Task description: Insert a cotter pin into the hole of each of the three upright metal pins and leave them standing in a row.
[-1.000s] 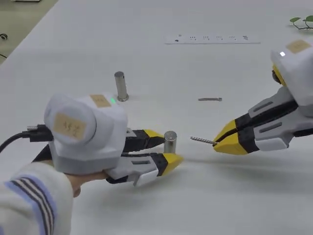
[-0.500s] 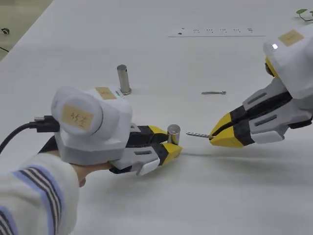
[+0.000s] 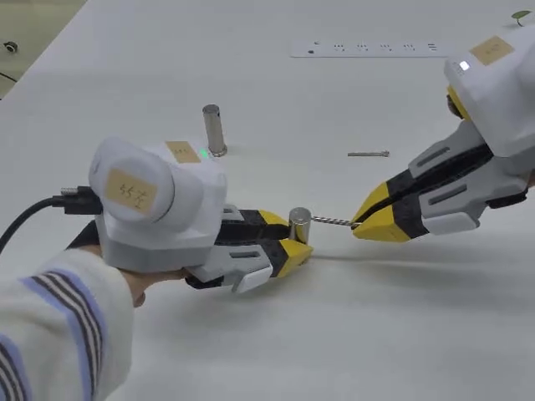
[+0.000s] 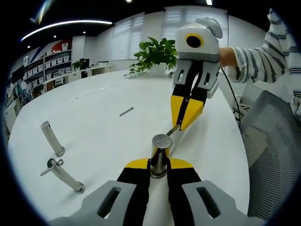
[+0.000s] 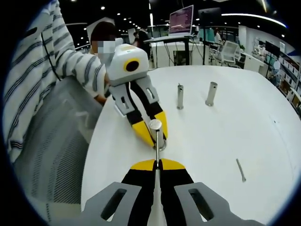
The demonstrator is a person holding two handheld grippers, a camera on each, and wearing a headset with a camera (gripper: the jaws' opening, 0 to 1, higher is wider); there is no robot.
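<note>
My left gripper [image 3: 292,241] is shut on a short upright metal pin [image 3: 299,225], holding it near its base on the table. My right gripper [image 3: 359,227] is shut on a thin cotter pin [image 3: 333,221] that points left, its tip meeting the pin's side just below the top. From the left gripper view the held pin [image 4: 160,157] stands between the jaws, with the cotter pin [image 4: 173,130] arriving from behind. In the right gripper view the cotter pin [image 5: 156,157] runs straight to the pin [image 5: 157,134]. Another upright pin [image 3: 213,129] stands farther back.
A spare cotter pin [image 3: 368,154] lies on the white table behind the right gripper. Two more pins show in the left gripper view, one bare [image 4: 51,137] and one [image 4: 66,173] with a cotter pin through its top. A power strip [image 3: 376,48] lies at the far edge.
The right gripper has moved left, bringing the cotter pin's tip up against the pin. The left gripper's jaws have closed in around the pin.
</note>
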